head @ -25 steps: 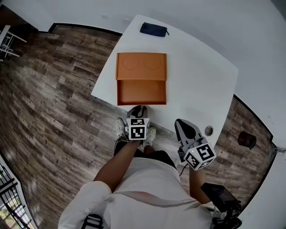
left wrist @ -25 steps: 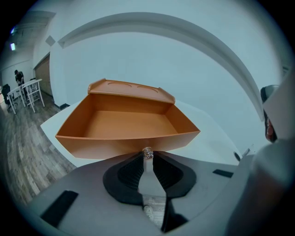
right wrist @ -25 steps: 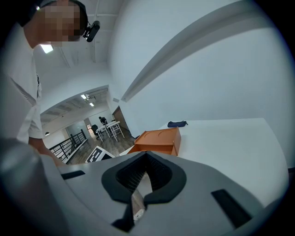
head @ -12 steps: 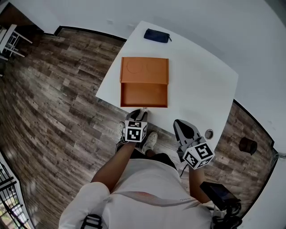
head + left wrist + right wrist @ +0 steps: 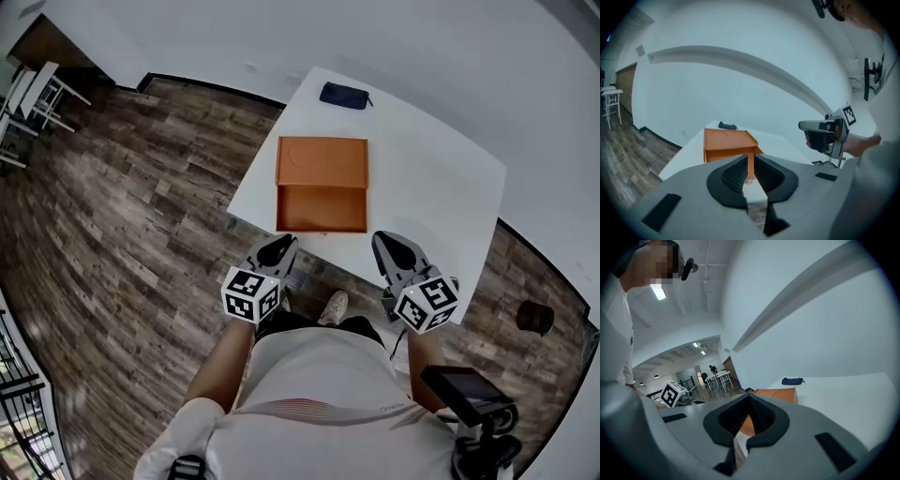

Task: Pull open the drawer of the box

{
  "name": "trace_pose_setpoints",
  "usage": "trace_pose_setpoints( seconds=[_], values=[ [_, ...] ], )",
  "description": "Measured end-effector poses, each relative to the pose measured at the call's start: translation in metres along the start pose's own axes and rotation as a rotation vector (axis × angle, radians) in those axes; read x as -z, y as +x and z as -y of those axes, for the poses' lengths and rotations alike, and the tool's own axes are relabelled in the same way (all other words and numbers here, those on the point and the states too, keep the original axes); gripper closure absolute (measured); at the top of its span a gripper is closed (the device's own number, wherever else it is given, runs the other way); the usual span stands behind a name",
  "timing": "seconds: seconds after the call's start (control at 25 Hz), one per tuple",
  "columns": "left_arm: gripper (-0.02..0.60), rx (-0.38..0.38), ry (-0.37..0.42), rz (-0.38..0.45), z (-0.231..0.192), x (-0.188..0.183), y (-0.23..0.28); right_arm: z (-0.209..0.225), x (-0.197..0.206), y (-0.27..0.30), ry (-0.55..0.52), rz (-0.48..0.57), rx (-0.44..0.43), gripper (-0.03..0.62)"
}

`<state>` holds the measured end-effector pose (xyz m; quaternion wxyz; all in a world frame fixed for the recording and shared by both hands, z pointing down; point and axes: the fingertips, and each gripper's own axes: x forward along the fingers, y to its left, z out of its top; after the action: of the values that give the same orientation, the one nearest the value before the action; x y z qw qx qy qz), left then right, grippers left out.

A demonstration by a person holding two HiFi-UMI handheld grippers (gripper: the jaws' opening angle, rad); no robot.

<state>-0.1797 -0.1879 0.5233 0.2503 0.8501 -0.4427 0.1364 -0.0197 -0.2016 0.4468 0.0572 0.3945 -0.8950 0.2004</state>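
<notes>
The orange box (image 5: 322, 161) lies on the white table (image 5: 436, 178), with its drawer (image 5: 322, 208) drawn out toward the near edge and showing an empty inside. My left gripper (image 5: 284, 243) hangs off the table's near edge, left of the drawer and clear of it. Its jaws are closing with only a narrow gap and nothing between them (image 5: 751, 176); the box (image 5: 726, 143) shows beyond them. My right gripper (image 5: 387, 240) hovers at the near edge, right of the drawer, its fingers together and empty (image 5: 743, 425). The box (image 5: 779, 393) lies ahead of it.
A dark blue pouch (image 5: 344, 95) lies at the table's far edge behind the box. Wood floor surrounds the table on the left and near sides. A black round object (image 5: 536, 317) sits on the floor at right. The person's feet (image 5: 335, 305) stand under the near edge.
The left gripper has drawn back from the drawer's front and swung left, off the table edge. The right gripper rose slightly toward the table. The view shifted, so the box appears farther right.
</notes>
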Motion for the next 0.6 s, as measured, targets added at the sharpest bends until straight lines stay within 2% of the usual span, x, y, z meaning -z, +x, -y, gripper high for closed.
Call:
trace_pose_setpoints(
  seconds=[0.16, 0.28, 0.44, 0.6],
  values=[
    [0.565, -0.025, 0.07, 0.133, 0.0, -0.055, -0.038, -0.017, -0.03, 0.005, -0.038, 0.051, -0.023, 0.595],
    [0.57, -0.021, 0.111, 0.215, 0.006, -0.092, -0.056, -0.026, -0.051, 0.007, -0.061, 0.089, -0.029, 0.595],
    [0.571, -0.011, 0.145, 0.298, 0.018, -0.138, -0.077, -0.037, -0.073, 0.006, -0.082, 0.13, -0.032, 0.595],
    [0.571, -0.001, 0.212, 0.363, 0.026, -0.178, -0.089, -0.045, -0.103, 0.006, -0.131, 0.175, -0.031, 0.595]
  ],
)
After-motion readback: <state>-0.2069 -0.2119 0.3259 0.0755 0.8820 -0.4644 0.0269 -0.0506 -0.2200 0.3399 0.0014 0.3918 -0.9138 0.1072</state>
